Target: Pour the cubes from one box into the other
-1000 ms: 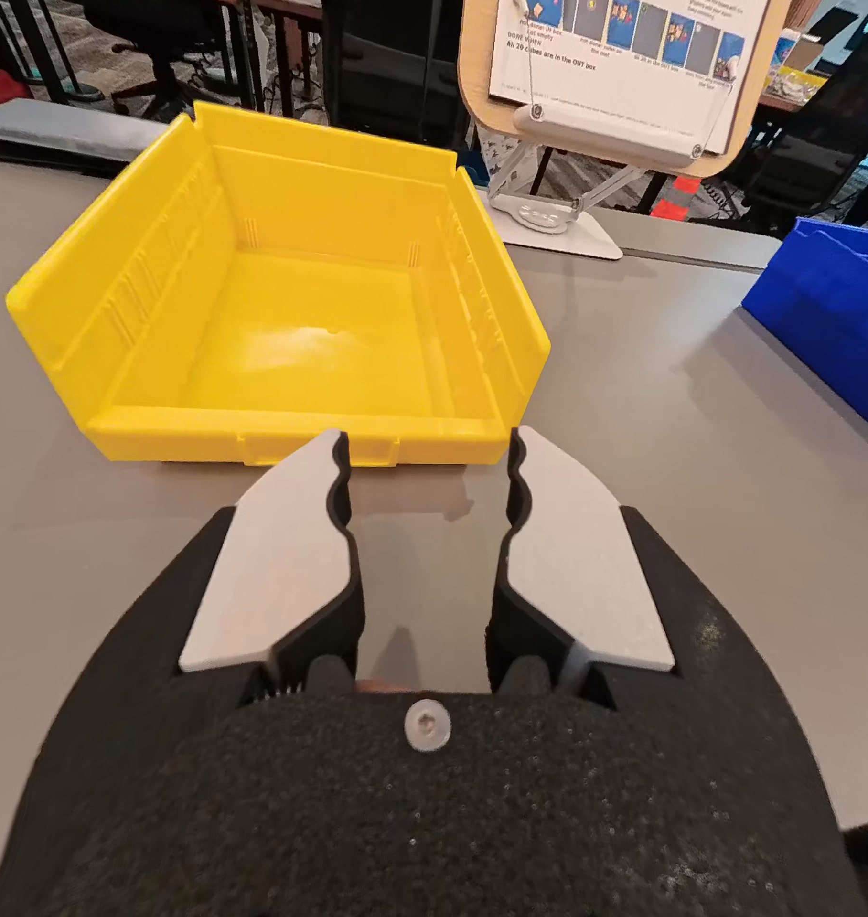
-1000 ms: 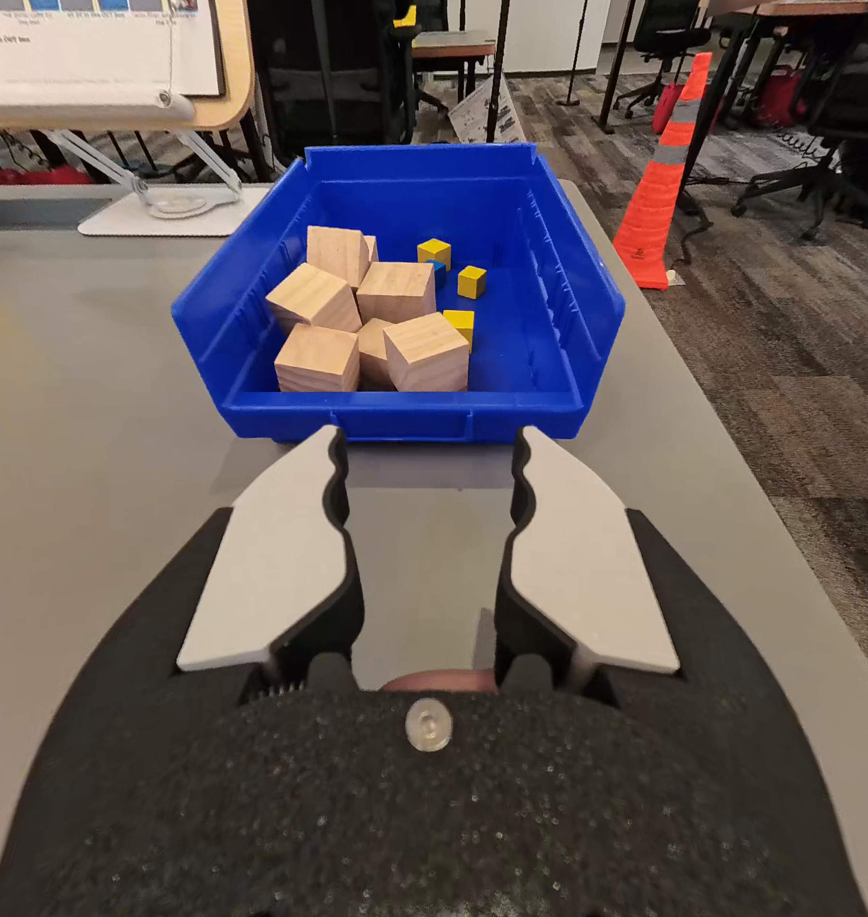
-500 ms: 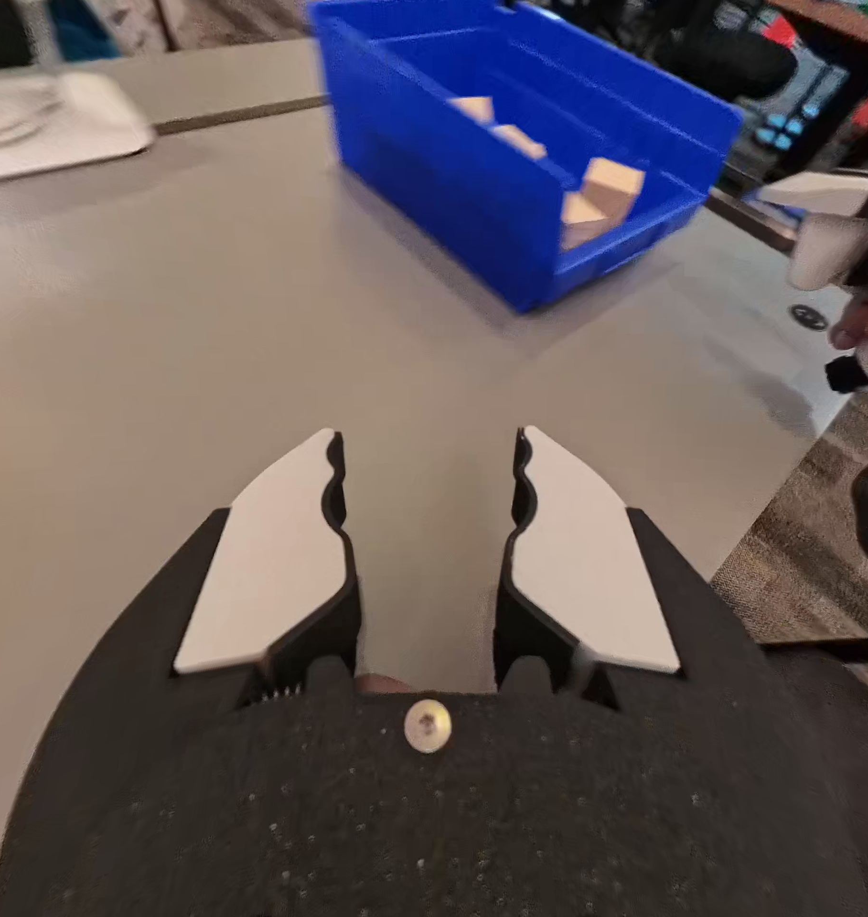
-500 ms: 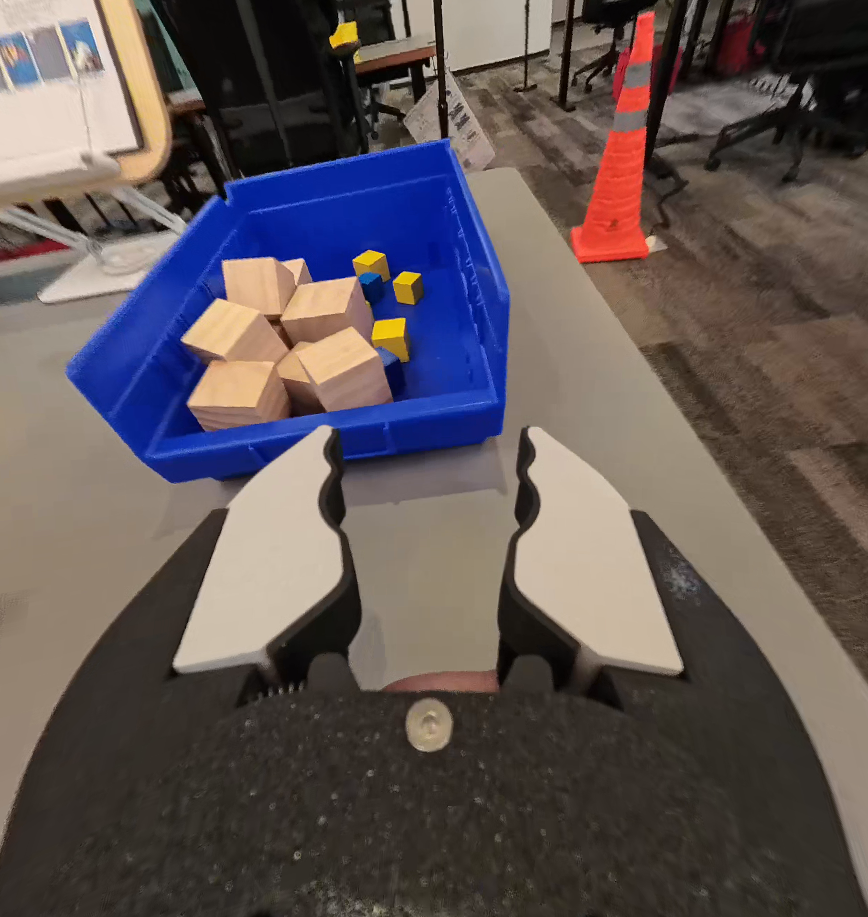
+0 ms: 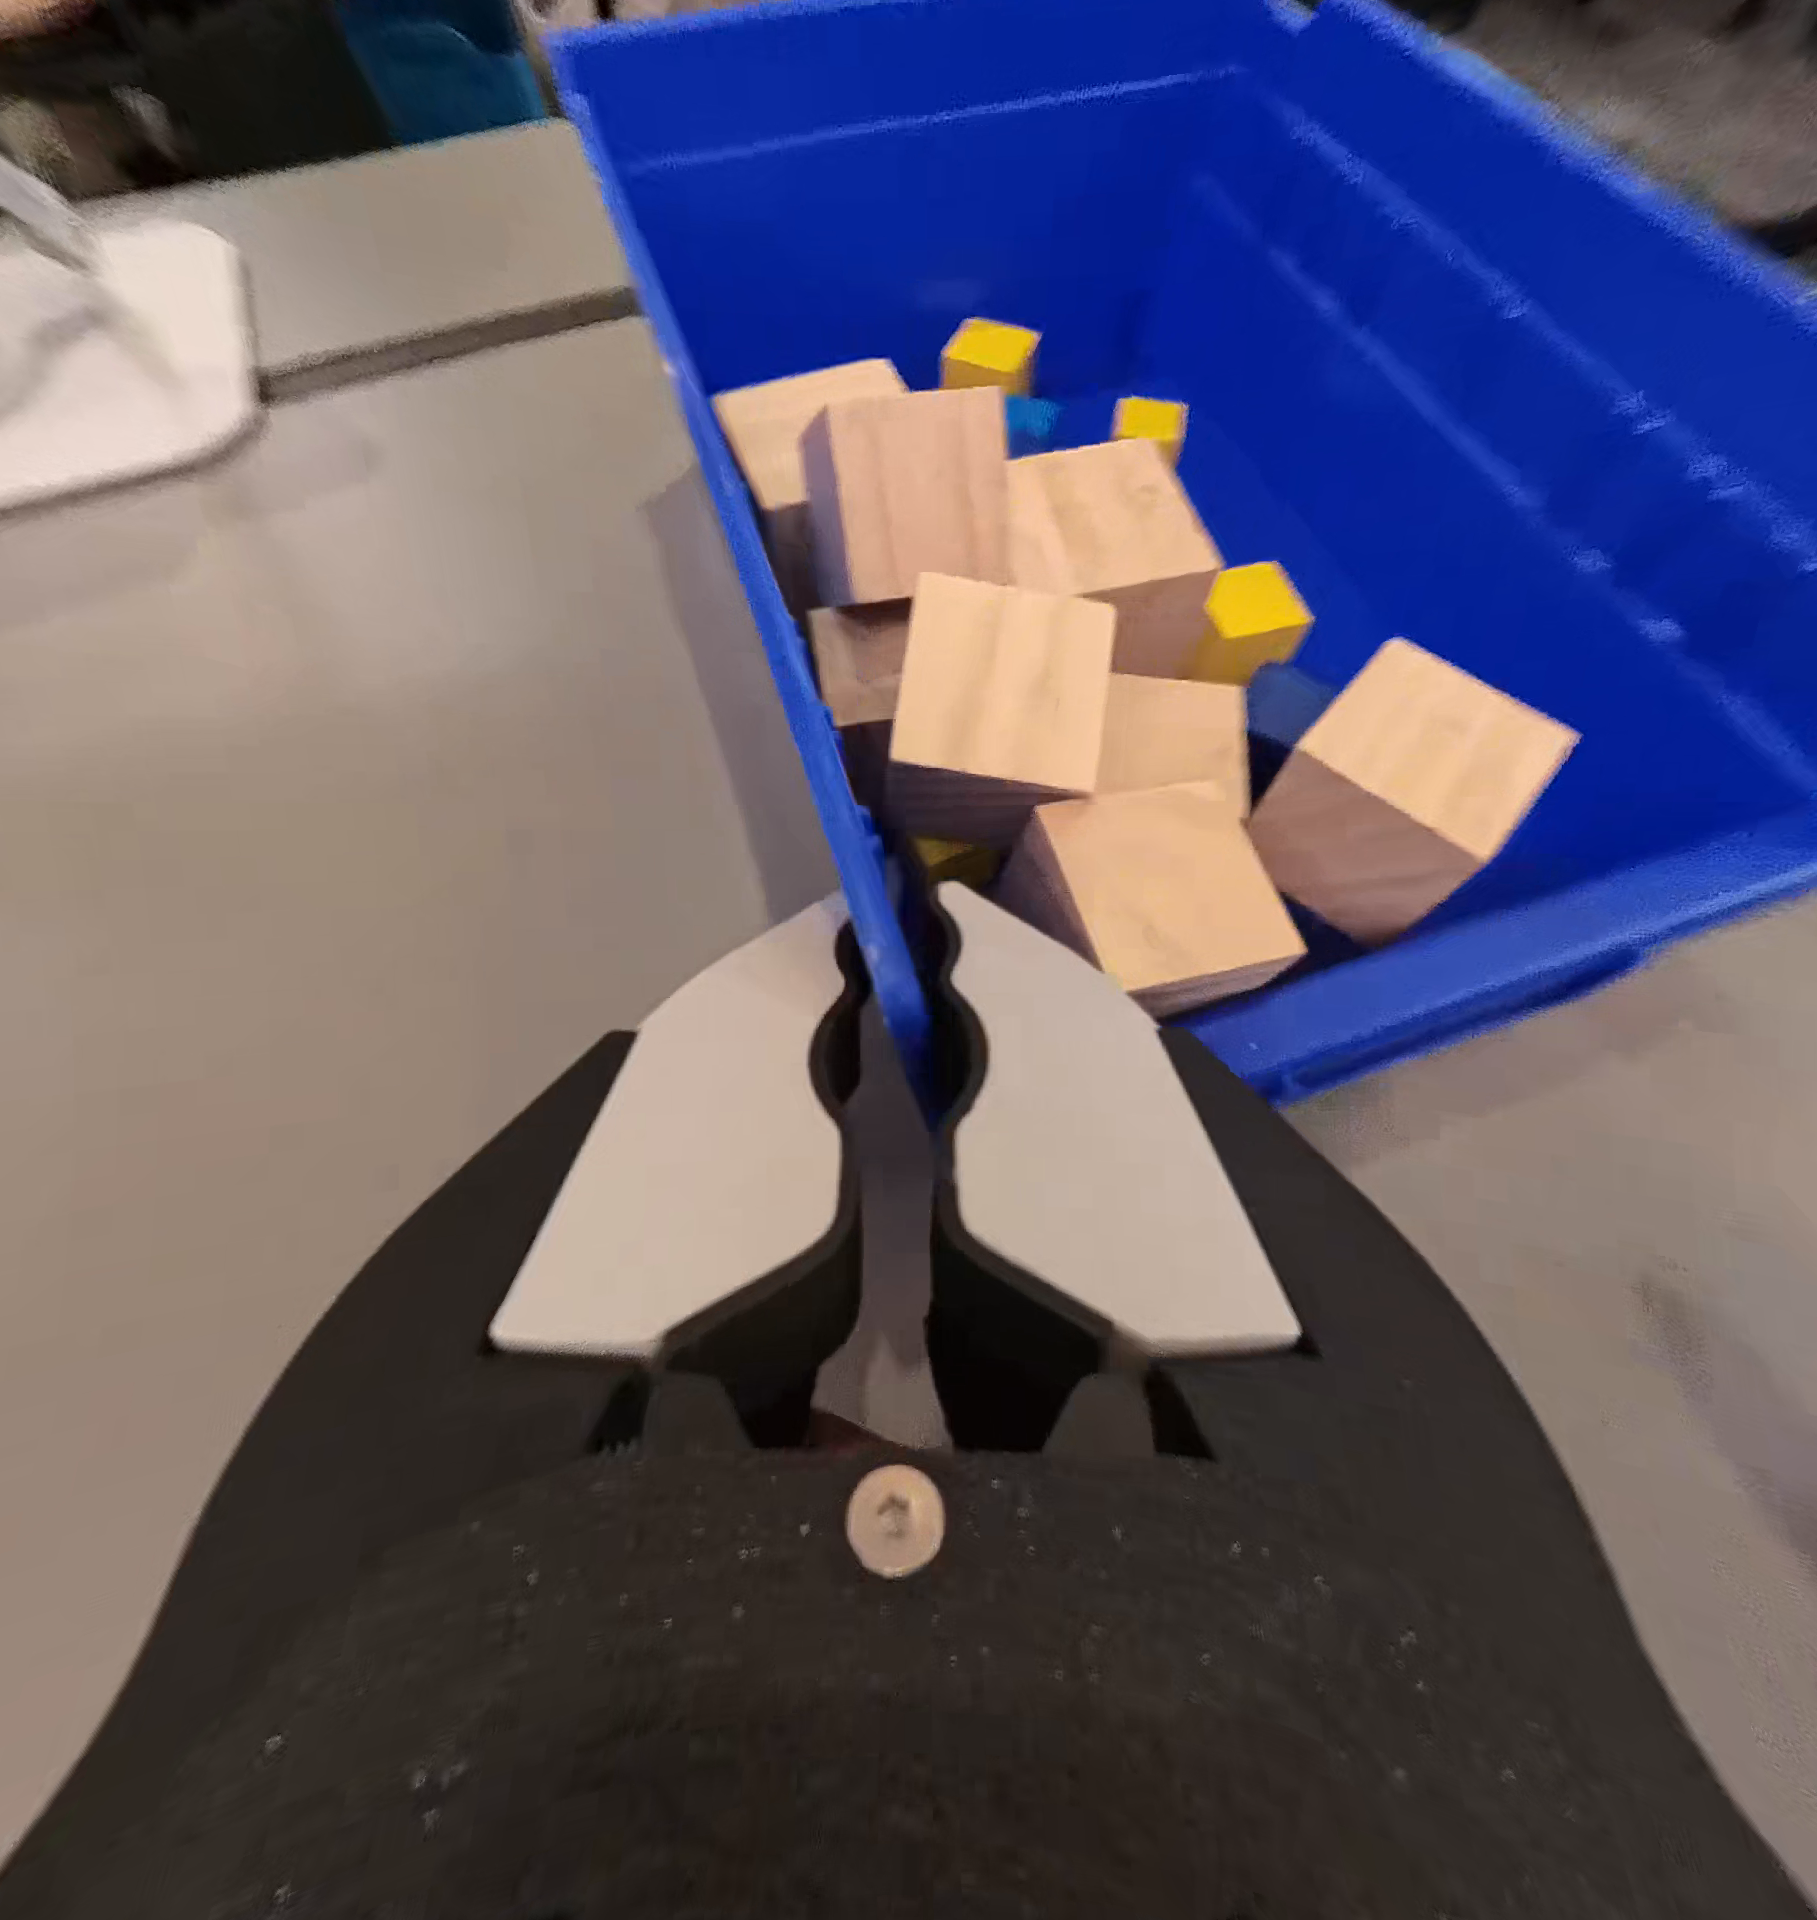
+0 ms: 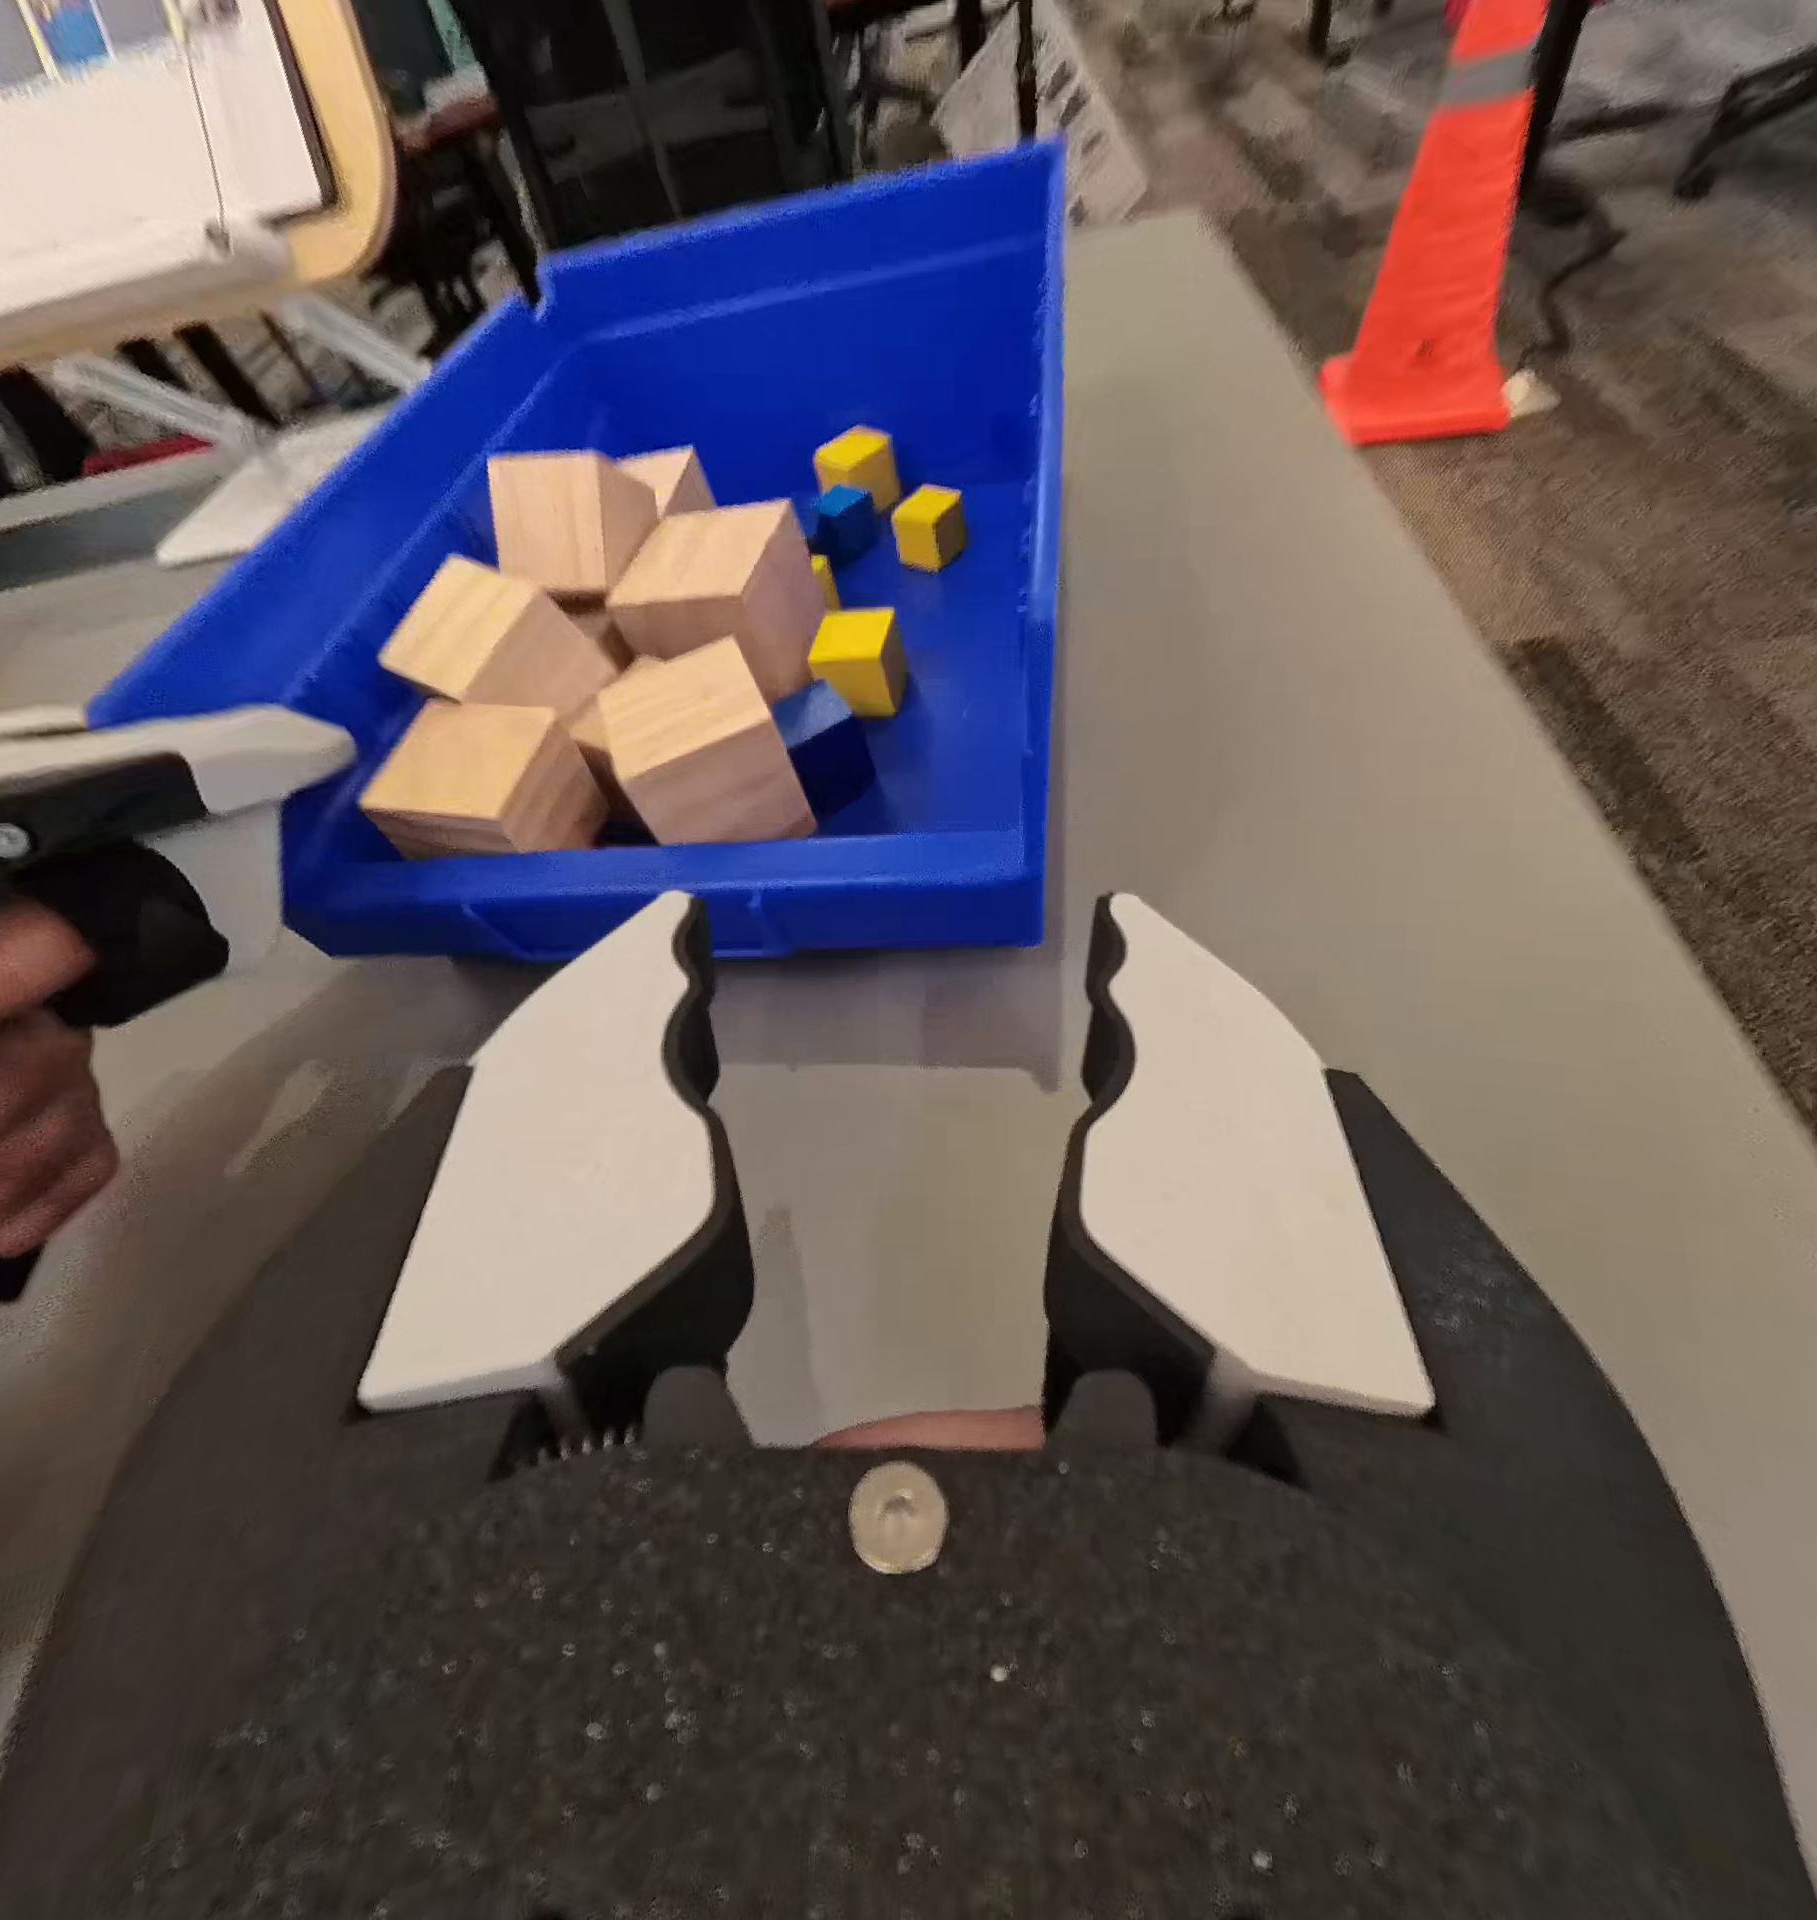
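Left claw (image 5: 891,935) newly clamped on blue box (image 5: 1403,312) wall.

Left gripper (image 5: 891,940) closed on the near end of the blue bin's side wall (image 5: 873,914), one finger (image 5: 1029,1039) inside, the other outside. Right gripper (image 6: 899,940) with jaws spread wide, nothing between them, low over the table (image 6: 1299,831) just short of the bin's front edge.

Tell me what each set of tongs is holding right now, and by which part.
The left tongs are closed on the blue box, pinching its near side wall close to the front corner. The right tongs are open and hold nothing, just short of the box's front edge.
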`<control>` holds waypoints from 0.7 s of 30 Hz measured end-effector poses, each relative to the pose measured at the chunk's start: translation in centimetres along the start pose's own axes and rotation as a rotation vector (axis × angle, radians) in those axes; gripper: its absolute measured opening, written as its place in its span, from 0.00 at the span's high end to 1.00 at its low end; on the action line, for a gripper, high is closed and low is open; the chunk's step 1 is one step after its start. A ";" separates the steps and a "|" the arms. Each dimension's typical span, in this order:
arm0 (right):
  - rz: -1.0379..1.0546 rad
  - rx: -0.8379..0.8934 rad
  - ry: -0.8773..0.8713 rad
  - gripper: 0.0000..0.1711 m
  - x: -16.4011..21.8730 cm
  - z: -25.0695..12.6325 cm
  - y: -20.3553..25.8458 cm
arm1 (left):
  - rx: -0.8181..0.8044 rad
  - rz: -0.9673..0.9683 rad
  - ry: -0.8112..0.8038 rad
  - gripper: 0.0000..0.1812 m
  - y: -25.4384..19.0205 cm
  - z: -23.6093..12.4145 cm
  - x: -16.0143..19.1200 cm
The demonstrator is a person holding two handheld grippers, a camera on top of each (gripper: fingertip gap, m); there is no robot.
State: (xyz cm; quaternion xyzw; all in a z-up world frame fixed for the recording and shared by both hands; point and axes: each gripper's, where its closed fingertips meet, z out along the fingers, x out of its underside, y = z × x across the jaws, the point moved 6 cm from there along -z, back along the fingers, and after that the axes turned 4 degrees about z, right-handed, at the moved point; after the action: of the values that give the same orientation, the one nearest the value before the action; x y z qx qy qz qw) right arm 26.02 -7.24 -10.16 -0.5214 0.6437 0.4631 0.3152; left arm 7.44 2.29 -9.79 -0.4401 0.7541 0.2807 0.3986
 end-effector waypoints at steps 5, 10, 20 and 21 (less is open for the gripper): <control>0.062 0.098 0.030 0.63 0.5 1.1 -0.3 | -0.017 -0.133 -0.034 0.98 2.0 -1.6 1.3; 0.127 0.042 0.079 0.74 1.1 2.5 2.1 | 0.000 -0.123 -0.021 0.98 1.4 -2.4 1.6; 0.132 0.192 0.027 0.99 -0.6 1.4 4.5 | -0.028 -0.099 -0.055 0.98 3.7 -5.6 1.6; 0.130 0.178 0.020 0.98 -0.9 1.5 5.9 | -0.031 -0.122 -0.053 0.98 5.0 -6.1 1.6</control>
State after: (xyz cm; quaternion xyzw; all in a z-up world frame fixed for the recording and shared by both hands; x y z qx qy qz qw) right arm 20.45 -5.38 -8.35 -0.4532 0.7177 0.4185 0.3231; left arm 0.39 -0.92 -7.57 -0.4837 0.7107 0.2792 0.4278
